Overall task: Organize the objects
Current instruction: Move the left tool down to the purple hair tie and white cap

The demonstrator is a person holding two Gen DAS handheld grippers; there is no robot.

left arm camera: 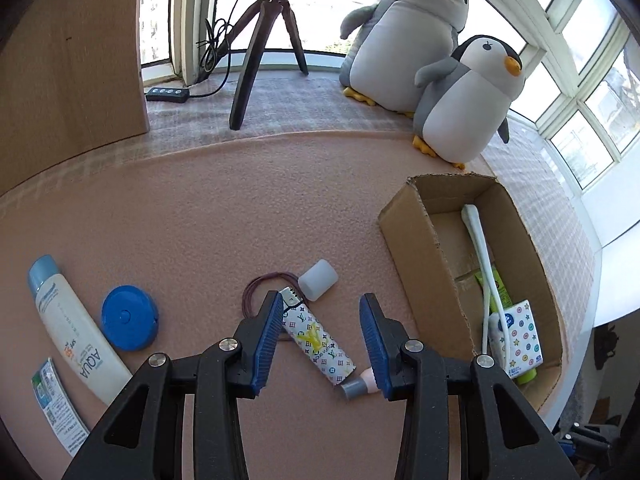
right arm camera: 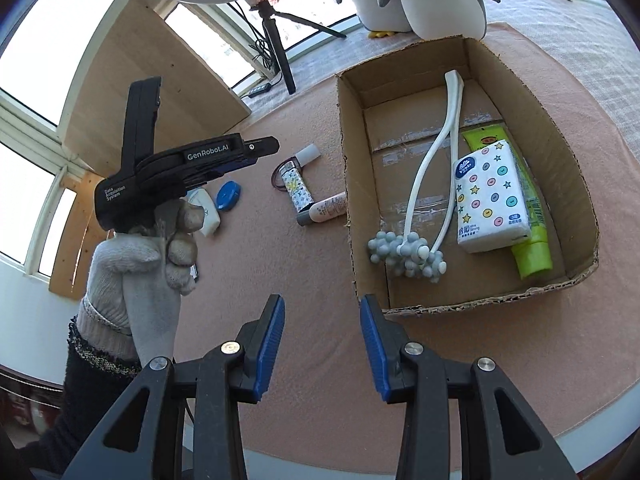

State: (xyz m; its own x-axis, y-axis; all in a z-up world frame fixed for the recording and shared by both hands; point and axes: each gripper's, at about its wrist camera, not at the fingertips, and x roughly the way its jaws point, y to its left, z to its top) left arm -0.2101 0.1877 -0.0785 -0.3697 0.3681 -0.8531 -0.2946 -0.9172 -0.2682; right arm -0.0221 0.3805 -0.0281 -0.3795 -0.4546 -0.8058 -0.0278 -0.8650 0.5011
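My left gripper (left arm camera: 322,304) is open above a patterned white tube (left arm camera: 316,344), which lies between its blue pads on the pink mat. A white cap (left arm camera: 318,280), a hair tie loop (left arm camera: 264,284) and a small pink bottle (left arm camera: 362,384) lie around the tube. A cardboard box (right arm camera: 346,184) holds a white roller massager (right arm camera: 436,152), a tissue pack (right arm camera: 490,196) and a green tube (right arm camera: 528,216). My right gripper (right arm camera: 322,308) is open over bare mat just left of the box's near corner. The left gripper (right arm camera: 224,160) is seen from the side, held by a gloved hand (right arm camera: 144,264).
A sunscreen bottle (left arm camera: 76,328), a blue round lid (left arm camera: 128,322) and a sachet (left arm camera: 58,400) lie at the left on the mat. Two plush penguins (left arm camera: 420,40), a tripod (left arm camera: 264,40) and a power strip (left arm camera: 168,94) stand by the windows. A wooden panel (left arm camera: 68,60) stands at left.
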